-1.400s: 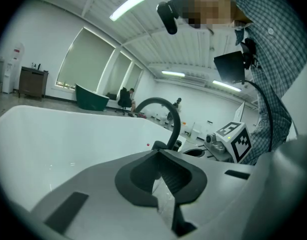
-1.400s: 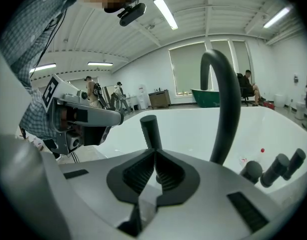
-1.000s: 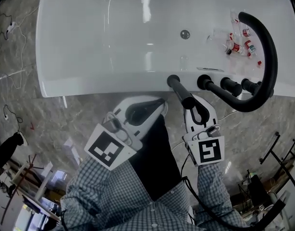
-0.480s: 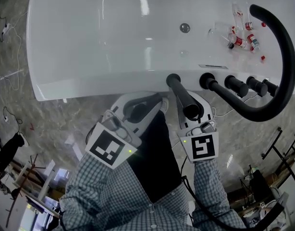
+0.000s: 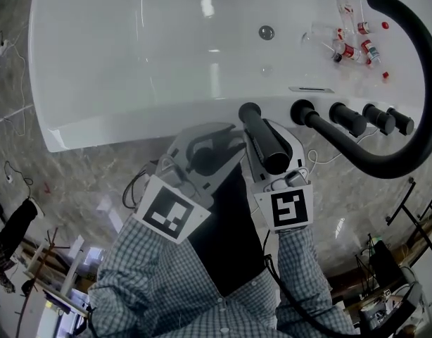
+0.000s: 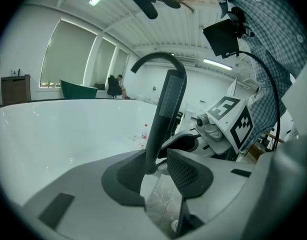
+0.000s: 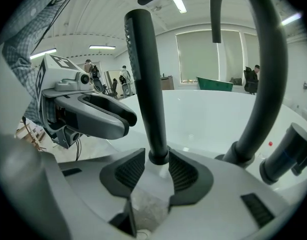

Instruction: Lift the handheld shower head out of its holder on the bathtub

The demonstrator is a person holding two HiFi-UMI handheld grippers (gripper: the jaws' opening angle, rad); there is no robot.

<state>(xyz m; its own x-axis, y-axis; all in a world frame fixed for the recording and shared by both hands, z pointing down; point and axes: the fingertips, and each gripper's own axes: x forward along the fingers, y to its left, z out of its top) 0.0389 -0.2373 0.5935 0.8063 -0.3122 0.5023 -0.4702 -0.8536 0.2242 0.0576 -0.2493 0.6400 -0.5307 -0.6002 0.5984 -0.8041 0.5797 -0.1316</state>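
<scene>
Shower head [image 5: 264,139]: black wand upright in its holder [image 5: 247,110] on the near rim of the white bathtub [image 5: 131,62], long axis near vertical, spray end up. Flanked at the base by the right gripper [image 7: 157,160], just spread wide, not pressing; likewise by the left gripper [image 6: 156,156], just parted. Grey marbled floor [image 5: 82,174] below; bright hall with tall windows [image 7: 208,59] beyond.

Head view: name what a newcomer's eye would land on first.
The big white bathtub fills the top of the head view. Against it the black shower head stands out, upright on the tub's near rim at the picture's middle. To its right a thick black spout arches up and over the tub, near a few small bottles lying inside.
</scene>
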